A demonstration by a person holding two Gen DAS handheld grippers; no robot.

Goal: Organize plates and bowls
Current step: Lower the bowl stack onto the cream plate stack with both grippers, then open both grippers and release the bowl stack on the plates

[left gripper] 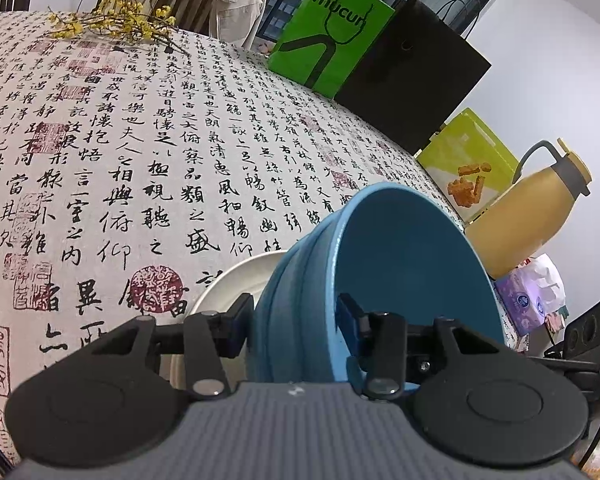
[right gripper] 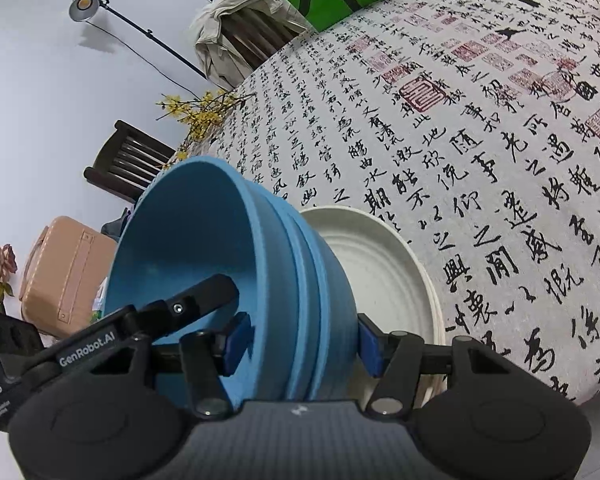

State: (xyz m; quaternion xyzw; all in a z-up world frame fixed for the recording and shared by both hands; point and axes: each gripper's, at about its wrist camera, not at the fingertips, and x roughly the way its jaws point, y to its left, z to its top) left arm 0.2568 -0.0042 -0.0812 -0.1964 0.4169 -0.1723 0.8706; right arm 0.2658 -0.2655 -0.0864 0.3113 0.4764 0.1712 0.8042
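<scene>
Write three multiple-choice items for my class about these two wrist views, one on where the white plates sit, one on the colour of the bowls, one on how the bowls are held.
1. Where are the white plates?
A. On the tablecloth, beside the bowls
B. On a chair
C. Inside the black bag

2. What colour are the nested bowls?
A. Green
B. Blue
C. Yellow

3. How are the bowls held?
A. Lying loose and flat
B. Gripped by one gripper only
C. Gripped at the wall by both grippers, tilted

Answers:
1 A, the white plates lie on the tablecloth right beside the bowls.
2 B, the bowls are blue.
3 C, the left gripper and the right gripper each straddle the wall, and the opening faces sideways.
</scene>
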